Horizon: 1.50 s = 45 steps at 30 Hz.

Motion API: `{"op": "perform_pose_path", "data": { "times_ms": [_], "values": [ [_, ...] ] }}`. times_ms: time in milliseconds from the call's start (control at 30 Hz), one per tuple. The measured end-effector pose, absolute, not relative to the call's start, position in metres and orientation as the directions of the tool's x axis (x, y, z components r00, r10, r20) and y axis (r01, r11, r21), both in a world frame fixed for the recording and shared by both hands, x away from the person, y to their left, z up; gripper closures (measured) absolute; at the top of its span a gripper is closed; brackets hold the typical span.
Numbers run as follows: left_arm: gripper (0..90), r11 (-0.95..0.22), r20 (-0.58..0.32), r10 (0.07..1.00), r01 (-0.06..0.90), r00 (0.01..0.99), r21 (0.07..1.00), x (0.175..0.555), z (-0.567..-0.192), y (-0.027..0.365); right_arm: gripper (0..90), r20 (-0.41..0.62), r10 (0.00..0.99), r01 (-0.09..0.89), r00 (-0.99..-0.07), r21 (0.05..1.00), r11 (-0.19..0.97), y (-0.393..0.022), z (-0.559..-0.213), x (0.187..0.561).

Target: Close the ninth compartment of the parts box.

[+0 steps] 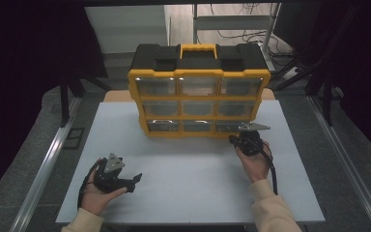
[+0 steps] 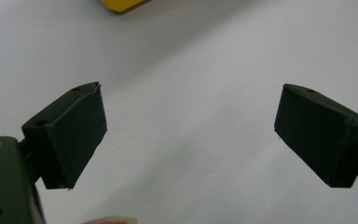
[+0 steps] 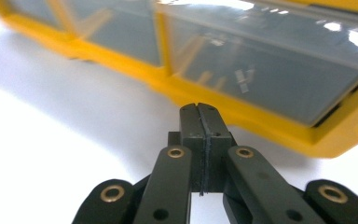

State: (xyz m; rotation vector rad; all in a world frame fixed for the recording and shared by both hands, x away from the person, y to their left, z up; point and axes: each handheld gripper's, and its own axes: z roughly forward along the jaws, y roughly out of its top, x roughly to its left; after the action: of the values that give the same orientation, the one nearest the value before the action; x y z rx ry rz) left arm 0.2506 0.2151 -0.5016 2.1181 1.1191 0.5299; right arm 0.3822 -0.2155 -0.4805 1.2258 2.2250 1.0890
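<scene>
While the yellow drawer cabinet (image 1: 199, 92) stands upright toward the far edge of the table (image 1: 183, 193), its clear drawer fronts facing me, I bring my right gripper (image 1: 248, 141) in low at its bottom row. Jaws pressed together here, nothing between them; in the right gripper view the closed tips (image 3: 199, 112) sit just short of the yellow frame (image 3: 261, 122) below the bottom right drawer (image 3: 270, 65). I can't tell whether they touch it yet. My guess is I'm keeping them shut to make one narrow point, good for nudging under a drawer lip or lining up before I spread and take hold.

Over at the near left corner of the table, my left gripper (image 1: 118, 176) rests low in my hand, well apart from the cabinet. Its jaws are spread wide, and in the left gripper view there's bare white table between them (image 2: 191, 126), with just a yellow corner of the cabinet (image 2: 119, 4) at the top. I judge it's parked there, ready to steady the cabinet if the drawer drags the whole thing toward me.

Next comes the drawer's lip, and the risk is sliding off the smooth plastic.
</scene>
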Motion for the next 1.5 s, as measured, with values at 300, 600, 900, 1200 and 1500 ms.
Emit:
{"op": "perform_pose_path", "data": {
  "times_ms": [300, 600, 900, 1200, 1500],
  "values": [
    [9.4, -0.405, 0.043, 0.834, 0.559, 0.55, 0.723, 0.252, -0.502, 0.216, 41.0, 0.063, 0.804, 0.487, -0.591, 0.822, 0.294, -0.236, -0.467, 0.35],
    [9.4, -0.408, 0.045, 0.833, 0.558, 0.551, 0.722, 0.253, -0.503, 0.215, 26.5, 0.054, 0.763, 0.453, -0.644, 0.831, 0.323, -0.268, -0.467, 0.315],
    [9.3, -0.414, 0.053, 0.831, 0.551, 0.554, 0.724, 0.253, -0.503, 0.216, 23.2, 0.043, 0.763, 0.448, -0.645, 0.83, 0.333, -0.303, -0.478, 0.289],
    [9.3, -0.407, 0.049, 0.835, 0.557, 0.548, 0.724, 0.252, -0.504, 0.216, 21.7, 0.034, 0.765, 0.452, -0.643, 0.824, 0.342, -0.306, -0.488, 0.288],
    [9.3, -0.413, 0.051, 0.835, 0.561, 0.548, 0.718, 0.254, -0.506, 0.216, 22.7, 0.018, 0.765, 0.436, -0.643, 0.83, 0.347, -0.307, -0.487, 0.289]
  ]
}}
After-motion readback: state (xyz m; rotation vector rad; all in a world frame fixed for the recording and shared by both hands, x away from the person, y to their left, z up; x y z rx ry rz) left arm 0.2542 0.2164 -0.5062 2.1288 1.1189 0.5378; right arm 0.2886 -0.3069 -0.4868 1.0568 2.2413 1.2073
